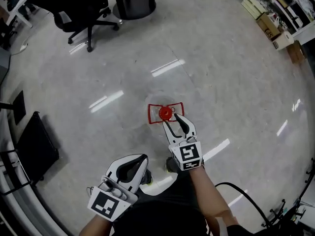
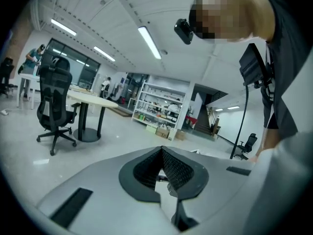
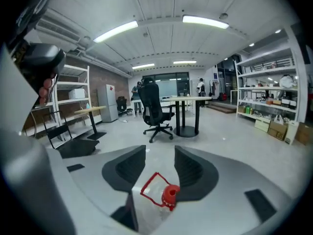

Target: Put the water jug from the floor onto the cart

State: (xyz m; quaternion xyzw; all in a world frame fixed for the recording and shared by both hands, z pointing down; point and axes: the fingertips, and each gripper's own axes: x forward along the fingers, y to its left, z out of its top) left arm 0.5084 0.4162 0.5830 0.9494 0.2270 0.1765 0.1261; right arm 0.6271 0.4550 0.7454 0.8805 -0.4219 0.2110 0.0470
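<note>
**Jug run: right claw over the handle, nothing lifted yet**

Closest to my head cam is the left gripper (image 1: pixel 132 167), low in the frame and tucked in near my body. Its own view shows the jaws pinched together at the tips with nothing in them, so that one is clenched on air and just along for the ride.

Farther out and a bit right of centre is the right gripper (image 1: pixel 173 119). It's released: the two jaws stand apart, and through the gap I can see the water jug (image 3: pixel 164 207) right under it. The jug is clear plastic and honestly hard to make out against the shiny floor (image 1: pixel 221 82), but the red cap (image 1: pixel 166 113) and the red handle (image 1: pixel 170 105) give it away. Looking down, the jaw tips overlap the cap and handle. In the right gripper view the cap sits low in the gap, closer to the right-hand jaw. I don't see the pads pressing on anything.

So, progress: basically the approach only. The jug stands upright on the floor, not gripped and not lifted. Left to do is close on the handle (my guess for the best grab point), raise it, carry it over and set it on the cart.

About that cart: a dark flat thing (image 1: pixel 35 146) lies near the left edge, but I can't tell whether that's it. Far off are an office chair (image 1: pixel 81 11) and a table base (image 1: pixel 134 5).
</note>
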